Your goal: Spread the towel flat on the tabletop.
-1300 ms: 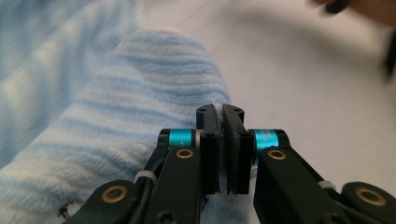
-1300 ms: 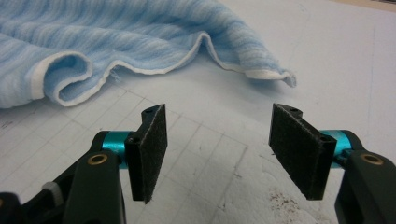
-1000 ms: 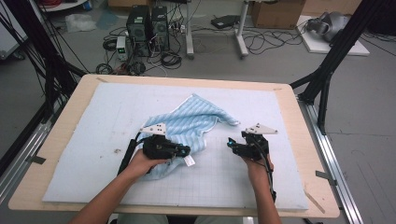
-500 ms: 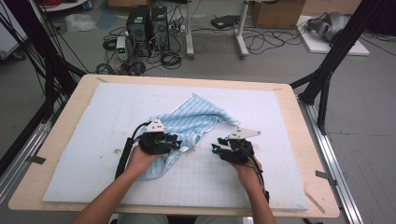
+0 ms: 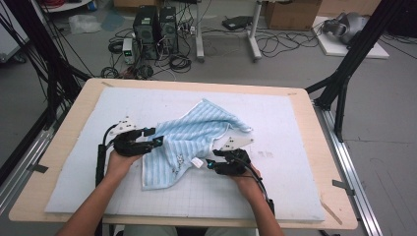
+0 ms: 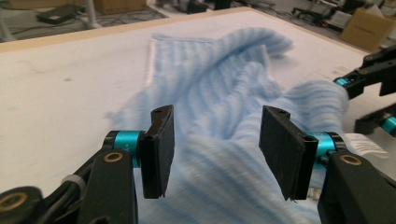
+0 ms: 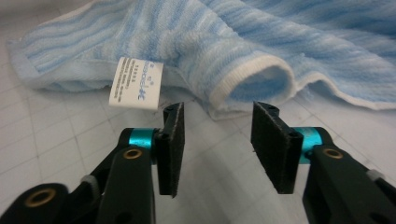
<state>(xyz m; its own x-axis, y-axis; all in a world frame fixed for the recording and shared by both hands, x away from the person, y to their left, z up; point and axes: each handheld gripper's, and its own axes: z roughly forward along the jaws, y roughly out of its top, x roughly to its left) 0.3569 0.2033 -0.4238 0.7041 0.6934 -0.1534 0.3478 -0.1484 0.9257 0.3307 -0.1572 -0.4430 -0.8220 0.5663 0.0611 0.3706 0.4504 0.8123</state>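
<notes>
The crumpled blue striped towel (image 5: 189,142) lies on the surface (image 5: 74,147) between both tools. The left tool (image 6: 215,144) has just been opening; its jaws stand apart above the fabric. The right tool (image 7: 217,140) has just been opening, nothing between its jaws; its view reveals the white care label (image 7: 136,83) just ahead.

lab or robotics recording space: wooden table (image 5: 64,147) with white gridded mat (image 5: 275,187) inside a black metal frame (image 5: 354,64), desktop computers (image 5: 155,24) and tangled cables (image 5: 162,61) on grey floor at top, cardboard box (image 5: 290,12) upper right.
</notes>
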